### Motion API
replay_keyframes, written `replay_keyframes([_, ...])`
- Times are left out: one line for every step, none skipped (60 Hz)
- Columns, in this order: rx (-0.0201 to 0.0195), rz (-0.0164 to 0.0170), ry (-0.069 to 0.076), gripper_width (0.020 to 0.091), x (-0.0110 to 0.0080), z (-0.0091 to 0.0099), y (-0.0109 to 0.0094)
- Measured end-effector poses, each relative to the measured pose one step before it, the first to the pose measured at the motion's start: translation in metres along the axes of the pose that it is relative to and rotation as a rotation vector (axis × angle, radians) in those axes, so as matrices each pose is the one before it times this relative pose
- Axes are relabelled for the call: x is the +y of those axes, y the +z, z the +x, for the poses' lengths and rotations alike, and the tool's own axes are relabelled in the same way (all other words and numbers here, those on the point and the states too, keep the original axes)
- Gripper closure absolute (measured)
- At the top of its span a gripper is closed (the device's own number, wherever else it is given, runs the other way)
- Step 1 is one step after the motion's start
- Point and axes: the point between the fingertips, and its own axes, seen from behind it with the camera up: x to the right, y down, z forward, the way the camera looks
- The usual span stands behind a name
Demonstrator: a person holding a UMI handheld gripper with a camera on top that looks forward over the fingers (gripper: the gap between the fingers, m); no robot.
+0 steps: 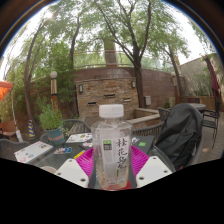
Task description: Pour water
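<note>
The clear plastic bottle with a white cap and a pale label printed in green characters (112, 146) stood upright between the two fingers of the gripper (112, 170), its lower part flanked by the pink pads (88, 160). The pads seemed to press on the bottle at both sides, so the fingers looked clamped on it, though the contact was partly hidden by the label. Holding it low on the body and vertical probably kept the water from spilling before any tilt.

Beyond it, the dark outdoor table (62, 150) carried a white flat box or book (34, 151) at the near left. A black jacket draped over a chair (178, 135) sat to the right. No cup or other receiving vessel could be made out, so the pour itself had likely not begun.
</note>
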Motion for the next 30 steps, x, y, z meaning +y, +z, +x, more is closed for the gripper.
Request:
replay_keyframes([0.00680,-0.00814,-0.0062,0.0623,0.00419,0.00331,0.00275])
replay_keyframes([0.00679,0.00220,0.0067,0.0622,0.00584,0.00388,0.00069])
replay_keyframes([0.00098,-0.00394,-0.0058,0.0622,0.00219,0.00176,0.00255])
replay_keyframes([-0.00324,-0.00179,-0.0045,0.0622,0.00138,0.00062,0.00243])
replay_keyframes([-0.00567,-0.00150,-0.0016,0.0621,0.00086,0.00065,0.00169])
replay_keyframes([-0.00501,-0.00021,0.0012,0.0623,0.00720,-0.00139,-0.00014])
replay_keyframes([-0.00510,0.00034,-0.0004,0.0622,0.00104,-0.00050,0.00113])
replay_keyframes([-0.00360,0.00113,-0.0016,0.0623,0.00072,-0.00023,0.00090])
replay_keyframes([-0.00231,0.00196,-0.0028,0.0623,0.00033,0.00020,0.00025])
replay_keyframes([-0.00094,0.00128,-0.0043,0.0623,0.00012,0.00065,0.00009])
replay_keyframes([0.00001,0.00236,-0.0059,0.0623,-0.00017,0.00085,-0.00009])
replay_keyframes([0.00086,0.00352,-0.0075,0.0622,-0.00058,0.00132,-0.00071])
replay_keyframes([0.00031,0.00289,-0.0074,0.0623,0.00010,0.00028,-0.00035])
replay_keyframes([-0.00291,0.00215,-0.0072,0.0622,-0.00018,-0.00032,-0.00084])
replay_keyframes([-0.00422,0.00084,-0.0047,0.0622,0.00682,-0.00546,0.00106])
replay_keyframes([-0.00613,-0.00153,-0.0089,0.0623,0.00110,-0.00130,-0.00047])
replay_keyframes([-0.00405,-0.00246,-0.0095,0.0623,0.00070,-0.00047,-0.00010])
replay_keyframes([-0.00075,-0.00372,-0.0096,0.0620,0.00191,-0.00037,-0.00025])
replay_keyframes([0.00156,-0.00567,-0.0104,0.0620,0.00292,0.00025,-0.00009])
replay_keyframes([0.00297,-0.00994,-0.0091,0.0619,0.00742,-0.00282,0.00210])
replay_keyframes([0.00249,0.01672,-0.0129,0.0618,-0.00006,-0.00085,-0.00122])
replay_keyframes([0.00033,0.02247,-0.0087,0.0619,-0.00325,-0.00070,-0.00033])
replay_keyframes([-0.00079,0.00109,-0.0074,0.0619,0.00194,-0.00120,-0.00026])
replay_keyframes([0.00115,0.00116,-0.0049,0.0619,-0.00265,0.00244,0.00310])
replay_keyframes([0.00158,0.00455,0.0007,0.0619,-0.00030,-0.00016,-0.00203])
replay_keyframes([0.00110,0.00179,0.0094,0.0620,-0.00006,0.00029,-0.00056])
replay_keyframes([0.00274,-0.00361,0.0122,0.0619,0.00128,0.00095,-0.00057])
replay_keyframes([0.00073,-0.00300,0.0093,0.0618,-0.00022,0.00078,0.00187])
replay_keyframes([-0.00348,0.00082,0.0089,0.0618,-0.00017,-0.00056,0.00004])
replay_keyframes([-0.00126,-0.00101,0.0008,0.0619,0.00103,0.00086,-0.00206])
